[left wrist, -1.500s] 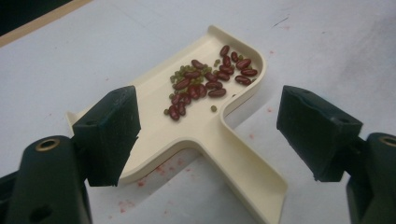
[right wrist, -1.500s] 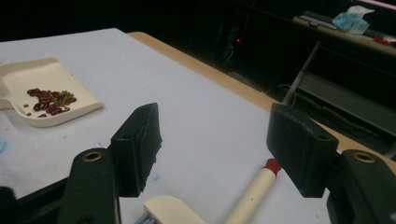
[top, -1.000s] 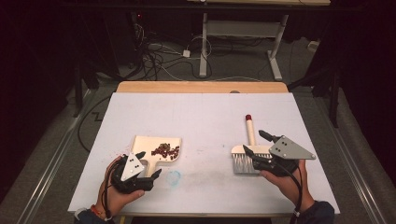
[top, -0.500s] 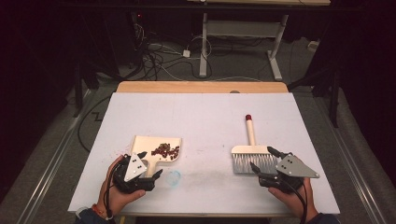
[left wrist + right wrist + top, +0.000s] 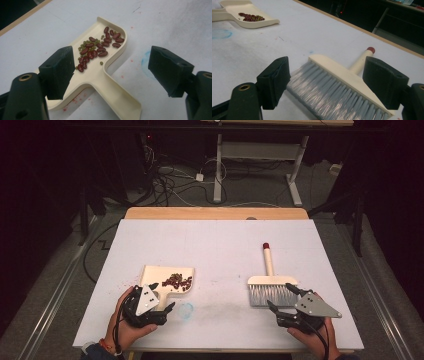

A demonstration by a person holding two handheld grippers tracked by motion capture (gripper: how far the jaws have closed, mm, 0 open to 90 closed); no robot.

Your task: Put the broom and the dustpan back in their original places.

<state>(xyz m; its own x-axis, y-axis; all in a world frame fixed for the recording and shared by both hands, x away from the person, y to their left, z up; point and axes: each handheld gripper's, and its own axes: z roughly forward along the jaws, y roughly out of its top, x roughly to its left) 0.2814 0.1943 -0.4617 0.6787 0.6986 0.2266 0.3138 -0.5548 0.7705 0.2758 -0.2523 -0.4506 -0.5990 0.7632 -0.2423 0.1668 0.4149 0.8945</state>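
Observation:
A cream dustpan (image 5: 160, 276) lies at the front left of the white table, holding red beans and small green ones (image 5: 177, 281). My left gripper (image 5: 162, 297) stands open, just short of the pan's handle (image 5: 117, 100), its jaws to either side and not touching it. A cream brush (image 5: 270, 282) with grey bristles and a red-tipped handle lies at the front right. Its bristles (image 5: 329, 87) point toward my right gripper (image 5: 280, 296), which is open with the bristle edge between its jaws. In the right gripper view the dustpan (image 5: 249, 22) sits far off at the upper left.
A faint blue ring (image 5: 186, 310) marks the sheet right of the left gripper, and red specks dot the sheet around the pan. The table's wooden far edge (image 5: 215, 213) runs across the back. Beyond it are desk legs and cables (image 5: 170, 180) on the floor.
My right gripper has drawn back from over the brush's bristles toward the front edge of the table. The left gripper, dustpan and brush have stayed put.

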